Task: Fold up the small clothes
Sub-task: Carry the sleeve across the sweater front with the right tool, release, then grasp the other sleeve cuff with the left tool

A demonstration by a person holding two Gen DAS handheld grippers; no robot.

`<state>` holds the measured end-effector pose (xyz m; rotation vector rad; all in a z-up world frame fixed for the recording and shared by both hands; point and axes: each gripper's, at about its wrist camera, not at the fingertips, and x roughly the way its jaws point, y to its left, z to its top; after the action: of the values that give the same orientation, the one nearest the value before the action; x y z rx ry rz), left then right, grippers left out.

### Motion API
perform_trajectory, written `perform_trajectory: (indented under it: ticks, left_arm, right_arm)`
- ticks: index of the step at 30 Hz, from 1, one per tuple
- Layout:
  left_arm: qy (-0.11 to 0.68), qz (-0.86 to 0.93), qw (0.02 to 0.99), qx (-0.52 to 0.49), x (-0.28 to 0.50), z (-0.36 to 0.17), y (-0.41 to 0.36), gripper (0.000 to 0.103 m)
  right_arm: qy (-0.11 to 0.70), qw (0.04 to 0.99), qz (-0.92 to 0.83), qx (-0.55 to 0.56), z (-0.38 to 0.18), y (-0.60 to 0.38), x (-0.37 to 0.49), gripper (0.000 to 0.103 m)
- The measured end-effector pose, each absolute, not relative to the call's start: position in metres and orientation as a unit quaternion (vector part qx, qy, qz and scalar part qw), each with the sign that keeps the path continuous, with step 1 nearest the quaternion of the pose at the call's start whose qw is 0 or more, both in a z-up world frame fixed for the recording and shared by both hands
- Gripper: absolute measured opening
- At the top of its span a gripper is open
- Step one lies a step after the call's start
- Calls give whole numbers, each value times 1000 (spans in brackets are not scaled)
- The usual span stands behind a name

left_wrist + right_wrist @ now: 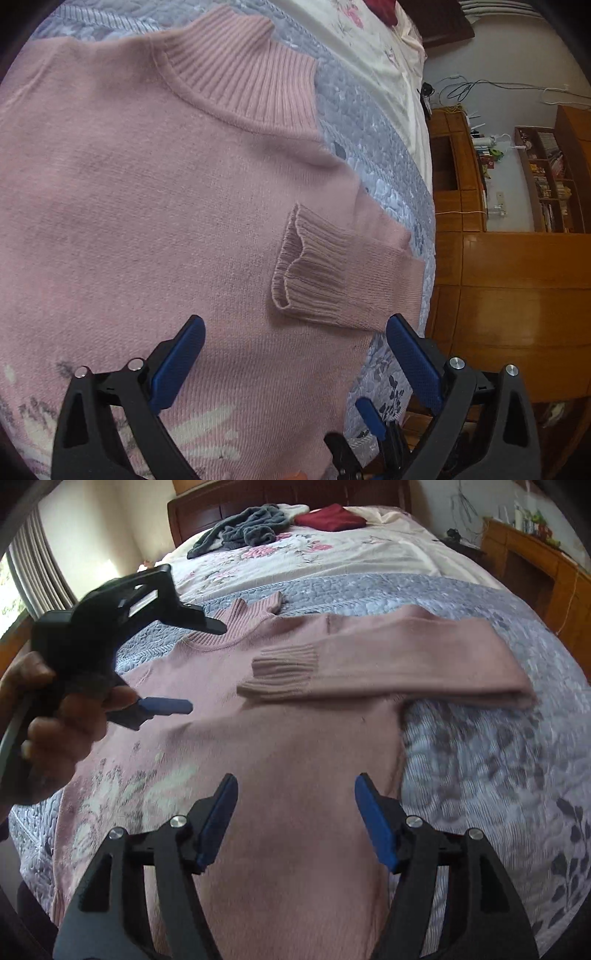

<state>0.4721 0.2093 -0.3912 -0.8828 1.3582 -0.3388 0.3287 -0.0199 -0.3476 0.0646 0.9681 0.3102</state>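
A bedroom: a bed point(498, 775) covered by a grey-blue quilted bedspread, with a white floral sheet point(295, 565) toward the dark wooden headboard point(288, 494). No brand, label or writing can be read anywhere.

1 pink knit sweater point(280, 746) lies flat on the bedspread, its ribbed collar point(247, 620) toward the headboard. 1 sleeve point(406, 664) is folded across the chest, its ribbed cuff point(284, 672) resting on the body of the sweater below the collar. A pale flower pattern point(122, 794) shows on the sweater near its hem. Beyond the sweater, by the headboard, lie 2 other garments: 1 grey crumpled one point(243, 528) and 1 dark red folded one point(332, 517).

The left gripper point(295, 328) hovers over the sweater just short of the cuff, fingers spread wide and holding nothing. In the right wrist view a hand point(62, 734) grips its handle, tilting it toward the collar. The right gripper point(295, 786) hangs above the sweater's lower body, its 2 blue-padded fingers point(373, 819) likewise apart and empty.

Beside the bed, past the sweater's folded sleeve, stand wooden cabinets point(517, 277) and 1 bookshelf point(550, 181).
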Motion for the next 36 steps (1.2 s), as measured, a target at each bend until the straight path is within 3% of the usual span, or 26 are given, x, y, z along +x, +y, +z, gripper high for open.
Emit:
perform_trajectory:
  ticks: [4, 7, 8, 9, 13, 14, 15, 16, 18, 27, 36]
  left_arm:
    - [618, -153, 665, -391, 493, -406, 194, 98]
    - [612, -168, 673, -380, 502, -399, 184, 92]
    - [621, -167, 672, -366, 504, -400, 179, 64]
    - [631, -159, 674, -350, 505, -401, 176, 50]
    - [641, -150, 660, -362, 508, -406, 176, 50]
    - [642, -146, 660, -362, 509, -405, 179, 45]
    - [642, -138, 666, -355, 508, -402, 182, 27]
    - [641, -131, 670, -351, 507, -398, 187, 17]
    - [635, -134, 675, -352, 506, -390, 192, 5]
    - [578, -165, 726, -334, 501, -304, 230, 4]
    - [550, -96, 763, -327, 492, -252, 351, 4]
  right_arm:
    - [492, 854, 138, 103, -367, -59, 279, 66]
    - [498, 843, 152, 134, -387, -70, 253, 66]
    - [490, 848, 156, 130, -389, -69, 246, 66]
    - [480, 854, 159, 123, -390, -68, 241, 66]
    - [466, 864, 155, 108, -392, -60, 235, 67]
    - [464, 865, 155, 108, -393, -59, 234, 67]
    - [463, 866, 155, 107, -394, -58, 232, 67]
    - [463, 866, 155, 106, -395, -59, 232, 67]
    - [463, 866, 154, 109, -396, -61, 236, 67]
    - [460, 868, 153, 108, -400, -62, 238, 67]
    - [460, 868, 153, 110, -401, -62, 238, 68]
